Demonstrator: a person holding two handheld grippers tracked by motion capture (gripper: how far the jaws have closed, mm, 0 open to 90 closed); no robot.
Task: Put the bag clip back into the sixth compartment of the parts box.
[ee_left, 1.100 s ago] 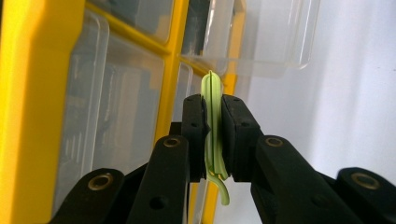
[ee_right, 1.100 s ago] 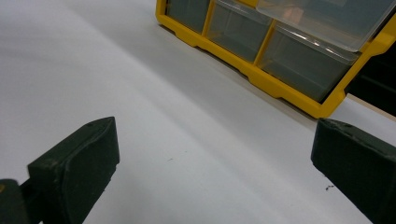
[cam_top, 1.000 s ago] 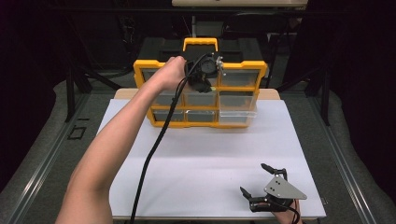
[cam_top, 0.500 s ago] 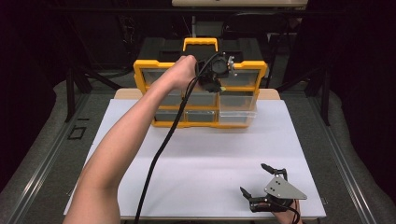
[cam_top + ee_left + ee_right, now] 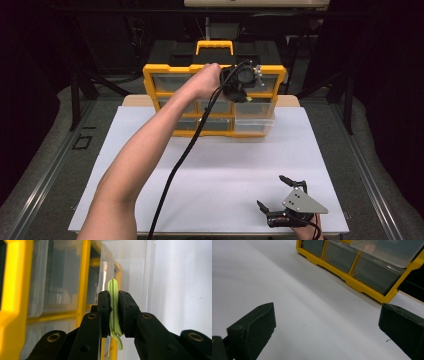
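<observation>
— Cabinet (image 5: 215, 102), yellow frame with clear drawers, stands upright at the far edge of the white table (image 5: 225, 170). Where is the left gripper (image 5: 240, 82)?

— Up against the cabinet's front, near its top right drawers, held by a hand (image 5: 207, 80) on an outstretched arm. Its cable hangs down across the table toward the near edge.

— Are its jaws together?

— Clamped on a thin green clip (image 5: 114, 307). In the left gripper view the clip stands upright between the two black pads, its rounded tip above them and a small hooked end curling out below. A pulled-out clear drawer (image 5: 130, 272) sits just beyond it.

— And the right gripper (image 5: 281, 197)?

— Resting at the near right corner of the table, well apart from the cabinet. Its jaws stand wide, nothing between them. The right gripper view looks across bare table at the cabinet's bottom row.
</observation>
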